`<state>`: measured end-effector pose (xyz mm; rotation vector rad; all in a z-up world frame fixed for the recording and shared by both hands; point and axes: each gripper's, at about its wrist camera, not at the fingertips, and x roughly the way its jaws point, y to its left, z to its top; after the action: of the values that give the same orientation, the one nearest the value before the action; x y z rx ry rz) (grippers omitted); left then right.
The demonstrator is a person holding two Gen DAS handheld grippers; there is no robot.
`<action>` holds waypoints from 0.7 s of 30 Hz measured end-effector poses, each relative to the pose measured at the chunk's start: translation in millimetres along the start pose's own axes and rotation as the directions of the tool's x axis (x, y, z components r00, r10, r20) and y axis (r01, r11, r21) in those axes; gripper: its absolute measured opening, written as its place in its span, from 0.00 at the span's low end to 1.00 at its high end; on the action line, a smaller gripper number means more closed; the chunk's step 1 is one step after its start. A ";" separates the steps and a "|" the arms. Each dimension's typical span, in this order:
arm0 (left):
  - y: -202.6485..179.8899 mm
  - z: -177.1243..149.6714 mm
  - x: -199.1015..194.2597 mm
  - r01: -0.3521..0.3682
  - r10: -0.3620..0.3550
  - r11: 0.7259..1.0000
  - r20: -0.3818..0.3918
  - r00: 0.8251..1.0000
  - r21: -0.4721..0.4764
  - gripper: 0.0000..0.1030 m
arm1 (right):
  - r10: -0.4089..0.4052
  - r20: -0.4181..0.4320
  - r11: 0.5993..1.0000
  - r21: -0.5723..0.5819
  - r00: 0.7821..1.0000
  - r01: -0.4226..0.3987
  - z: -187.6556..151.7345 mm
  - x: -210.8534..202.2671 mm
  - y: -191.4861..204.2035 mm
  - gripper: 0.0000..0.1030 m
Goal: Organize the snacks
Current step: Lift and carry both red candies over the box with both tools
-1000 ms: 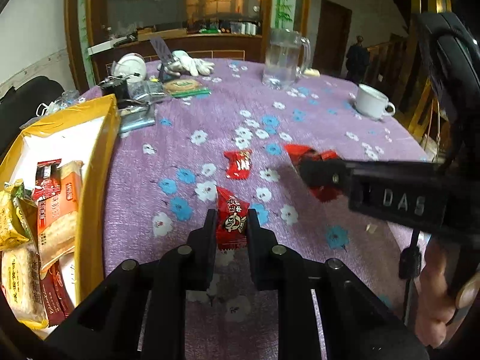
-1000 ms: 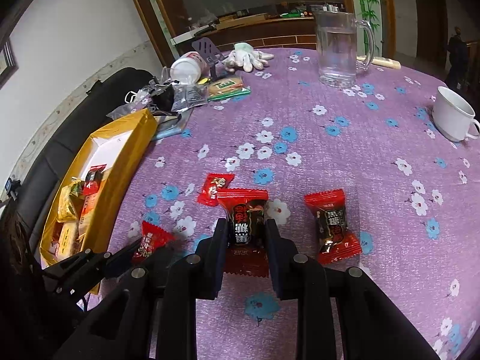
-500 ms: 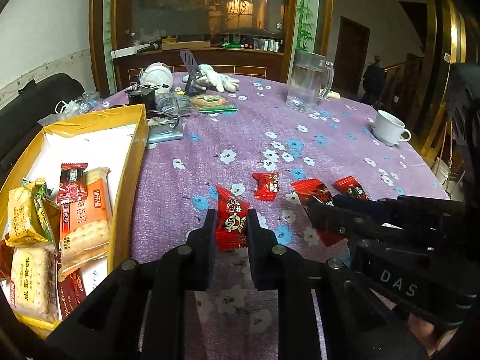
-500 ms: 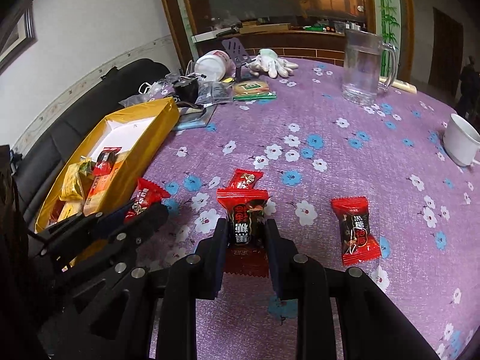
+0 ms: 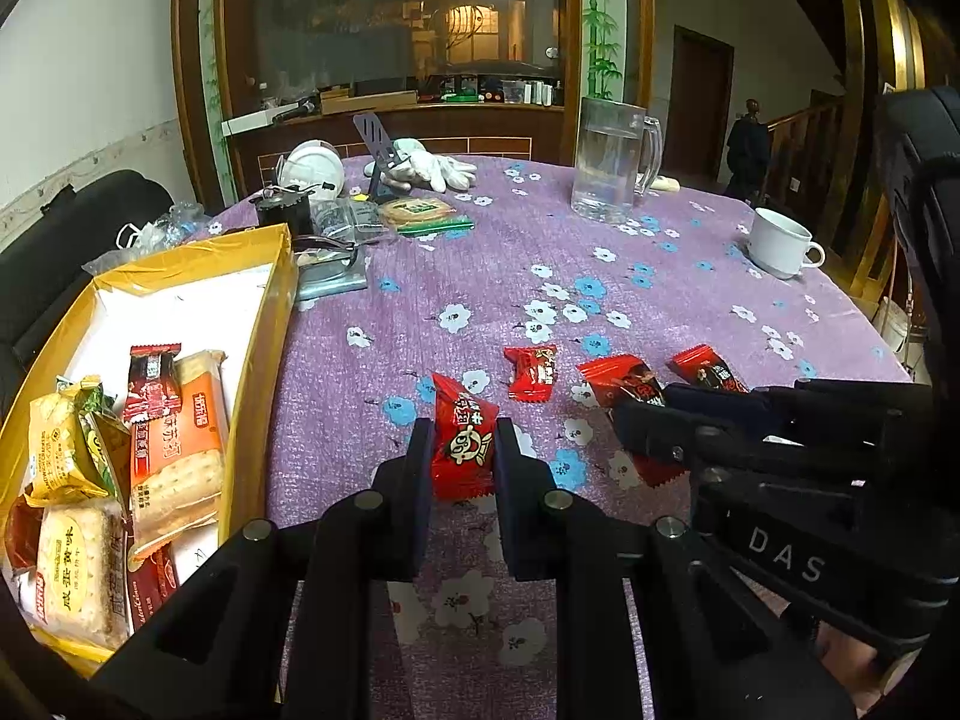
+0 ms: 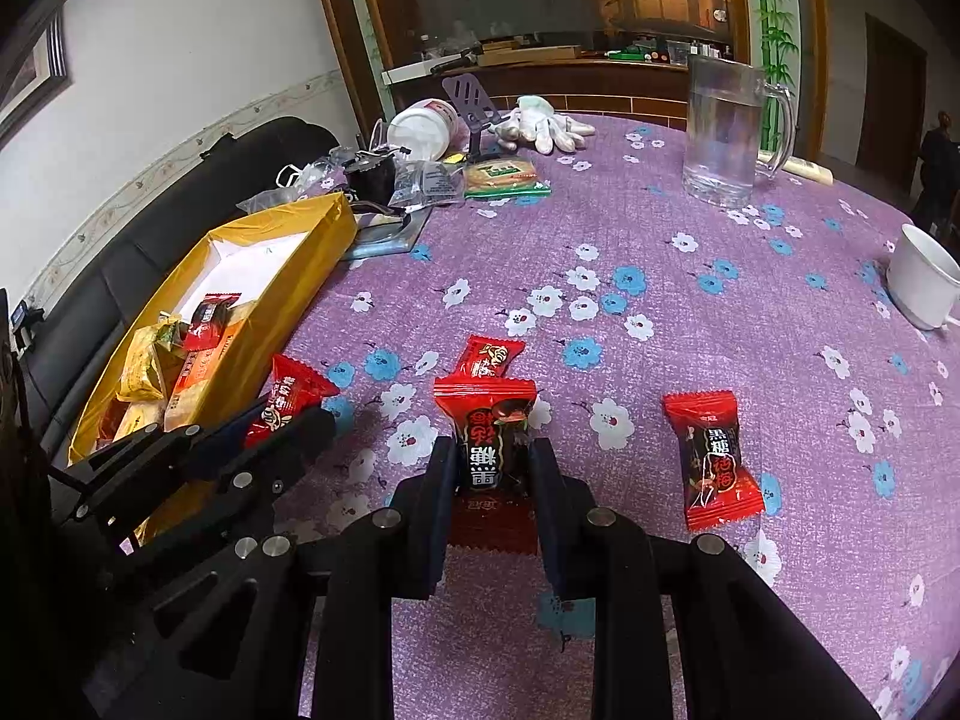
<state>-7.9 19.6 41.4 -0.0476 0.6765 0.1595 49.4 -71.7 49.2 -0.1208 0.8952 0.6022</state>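
Observation:
My left gripper is shut on a small red candy packet held above the purple flowered tablecloth, just right of the yellow box. That same packet shows at the left of the right wrist view, in the left gripper. My right gripper is shut on a red-and-black candy packet. Two more candies lie loose on the cloth: a small red one just beyond, and a red-and-black one to the right. The box holds cracker packs and other snacks.
A glass pitcher and a white cup stand toward the far right. White gloves, a white jar, a cracker pack and clutter lie at the far left. A black sofa runs behind the box. A person stands far off.
Both grippers keep their packets. The left wrist view has tilted up and swung, bringing the box closer alongside; the right view has shifted slightly the same way.

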 end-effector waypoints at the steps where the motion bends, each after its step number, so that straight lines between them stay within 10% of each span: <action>1: -0.6 0.0 -0.2 -0.002 0.002 1.000 0.002 1.000 0.003 0.15 | 0.001 0.001 1.000 0.001 1.000 -0.001 0.1 -0.5 -0.2 0.25; 21: -2.5 -0.8 -0.1 -0.008 0.008 1.000 0.005 1.000 0.010 0.15 | 0.001 0.009 1.000 0.004 1.000 -0.001 1.3 -3.3 0.2 0.25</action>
<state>-8.1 17.0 40.8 -0.0346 0.6728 0.1640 48.6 -72.6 52.5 -0.1139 0.8881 0.6015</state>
